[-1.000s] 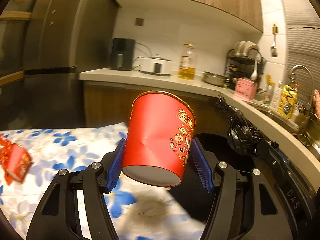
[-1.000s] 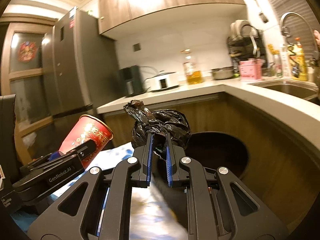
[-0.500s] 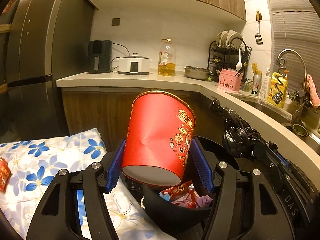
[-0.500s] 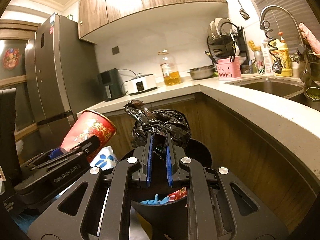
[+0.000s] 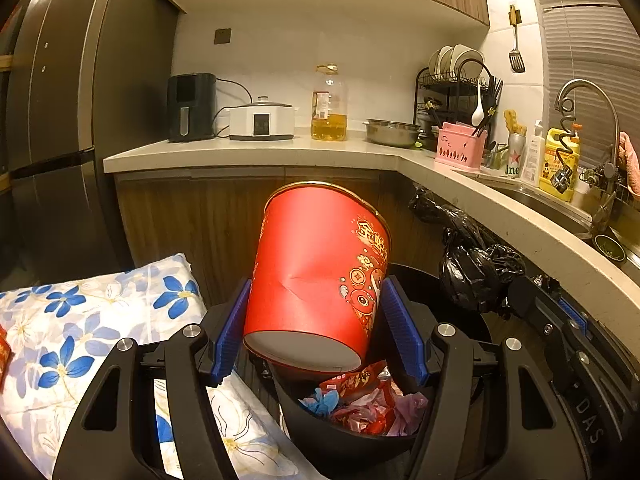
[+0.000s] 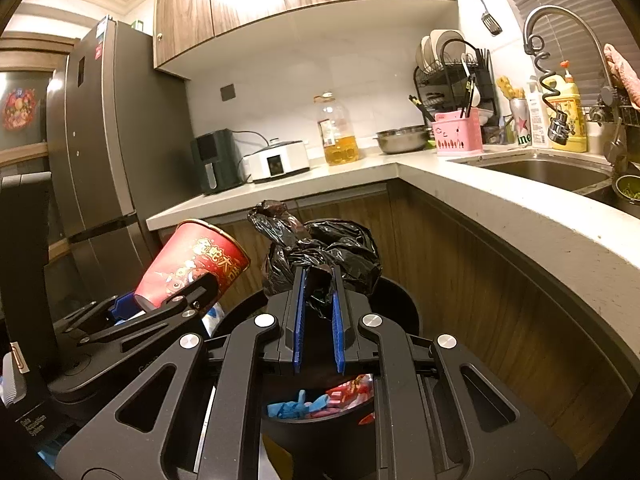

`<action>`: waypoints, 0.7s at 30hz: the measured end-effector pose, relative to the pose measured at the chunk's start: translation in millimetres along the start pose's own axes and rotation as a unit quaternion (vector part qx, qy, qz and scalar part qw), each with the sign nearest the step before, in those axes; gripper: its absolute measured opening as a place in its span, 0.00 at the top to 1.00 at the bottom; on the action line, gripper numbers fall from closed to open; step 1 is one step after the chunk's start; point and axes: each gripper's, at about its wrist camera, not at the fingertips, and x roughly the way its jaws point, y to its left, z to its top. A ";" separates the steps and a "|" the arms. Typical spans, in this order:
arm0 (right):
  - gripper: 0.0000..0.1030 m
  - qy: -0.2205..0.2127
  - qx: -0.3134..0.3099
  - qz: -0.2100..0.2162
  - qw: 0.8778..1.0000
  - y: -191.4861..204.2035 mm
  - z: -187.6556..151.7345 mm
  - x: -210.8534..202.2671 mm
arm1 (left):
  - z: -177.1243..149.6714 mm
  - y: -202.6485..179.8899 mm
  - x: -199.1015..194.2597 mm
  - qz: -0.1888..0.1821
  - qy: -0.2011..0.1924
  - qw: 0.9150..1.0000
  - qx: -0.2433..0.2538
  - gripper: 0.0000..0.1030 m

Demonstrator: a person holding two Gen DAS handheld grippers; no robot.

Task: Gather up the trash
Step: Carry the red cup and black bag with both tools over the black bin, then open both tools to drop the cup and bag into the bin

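Two views, red cup (image 5: 316,276) frontal left, black bag (image 6: 320,256) frontal right

Paper cup (image 5: 320,272): red, gold rim, gold and white festive print, grey-white base. Knotted bag (image 6: 320,256): glossy black. Bin (image 5: 348,432): black, holding red, blue and what appear to be pink wrappers. Cloth (image 5: 80,320): white with blue flowers. Fingers (image 5: 230,332): blue ribbed pads on black frames. Utensil holder (image 5: 460,148): pink.
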 end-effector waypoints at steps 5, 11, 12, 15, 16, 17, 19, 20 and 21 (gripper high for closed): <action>0.88 0.004 0.002 -0.001 1.000 -1.4 -0.2 4.9 | -0.4 -1.3 7.2 -0.003 0.006 1.000 0.000 0.38; 0.88 0.010 0.005 -0.004 1.000 -5.2 -1.3 11.1 | -4.1 -2.5 16.3 -0.009 0.018 1.000 0.002 0.38; 0.88 0.011 0.005 -0.004 1.000 -5.9 -1.5 12.0 | -4.7 -2.2 17.4 -0.011 0.020 1.000 0.001 0.38; 0.87 0.013 0.006 -0.006 1.000 -5.9 -2.2 13.8 | -5.6 -1.6 19.7 -0.014 0.023 1.000 0.000 0.38; 0.87 0.013 0.007 -0.005 1.000 -6.7 -2.0 14.6 | -5.9 -1.8 20.4 -0.013 0.023 1.000 0.001 0.38; 0.87 0.015 0.006 -0.005 1.000 -7.1 -1.2 16.1 | -5.9 -2.2 21.3 -0.011 0.024 1.000 0.003 0.37; 0.86 0.017 0.005 -0.004 1.000 -7.9 0.0 18.3 | -6.6 -0.6 22.8 -0.008 0.025 1.000 0.002 0.33; 0.86 0.019 0.004 -0.003 1.000 -8.5 0.3 19.6 | -6.7 0.9 23.2 -0.009 0.025 1.000 -0.001 0.31; 0.86 0.022 0.003 -0.003 1.000 -8.9 0.3 21.2 | -6.5 2.6 23.7 -0.011 0.026 1.000 -0.004 0.31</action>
